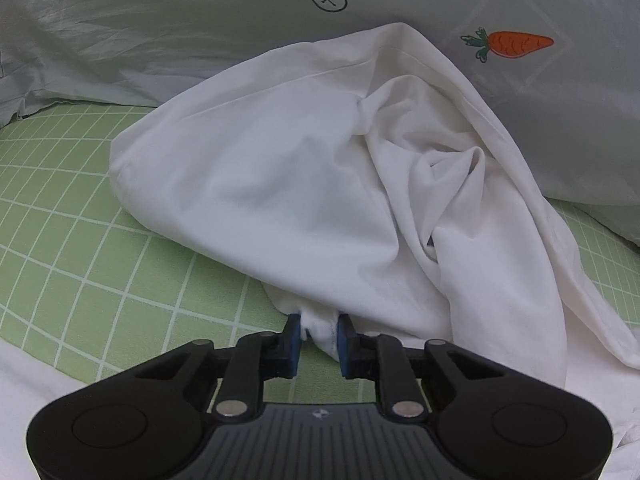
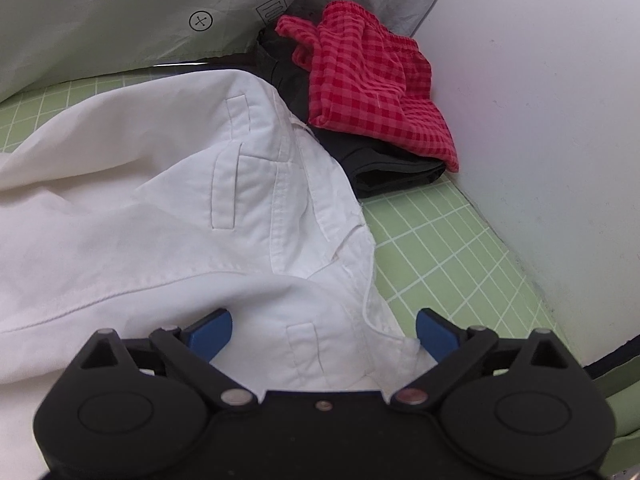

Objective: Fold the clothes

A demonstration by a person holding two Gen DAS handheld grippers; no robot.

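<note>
A white garment (image 1: 304,184) lies bunched on the green checked sheet (image 1: 80,264). My left gripper (image 1: 319,334) is shut on a small bunch of its near edge, the cloth pinched between the blue pads. In the right wrist view the same white garment (image 2: 168,200) shows its waistband with belt loops. My right gripper (image 2: 324,330) stands open over the waistband, one blue pad on either side of it, with the cloth lying under and between the fingers.
A pale pillow (image 1: 200,40) with a carrot print (image 1: 516,44) rises behind the garment. Red checked shorts (image 2: 368,88) lie folded on a dark folded garment (image 2: 396,168) against a white wall (image 2: 540,120). Bare sheet (image 2: 440,248) runs along the wall.
</note>
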